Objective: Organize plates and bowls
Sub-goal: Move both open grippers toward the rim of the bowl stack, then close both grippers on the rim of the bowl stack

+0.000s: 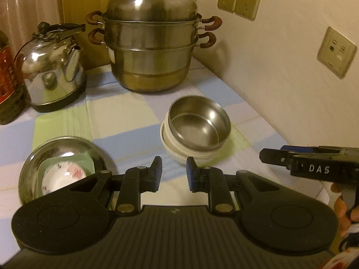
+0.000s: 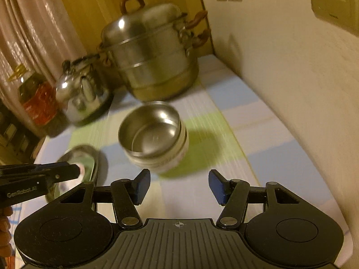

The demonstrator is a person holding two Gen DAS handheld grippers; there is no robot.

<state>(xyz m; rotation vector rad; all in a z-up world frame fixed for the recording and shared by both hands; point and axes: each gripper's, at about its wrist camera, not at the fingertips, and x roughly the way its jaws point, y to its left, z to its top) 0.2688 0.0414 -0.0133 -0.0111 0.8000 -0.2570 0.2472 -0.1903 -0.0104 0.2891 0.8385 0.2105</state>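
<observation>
Left wrist view: the left gripper (image 1: 174,173) hangs with blue-padded jaws parted, grasping nothing. Just ahead, slightly right, a shiny steel bowl (image 1: 198,123) nests tilted inside white ceramic bowls (image 1: 179,150) on the checked cloth (image 1: 125,109). Left of the fingers lies a round steel plate (image 1: 29,174). Farther off stands a tiered steel steamer pot (image 1: 152,51). Right gripper (image 2: 178,186) is spread wide, empty, with the bowls ahead of it.

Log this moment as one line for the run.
left gripper: open, empty | right gripper: open, empty | steel bowl: nested in white bowl
</observation>
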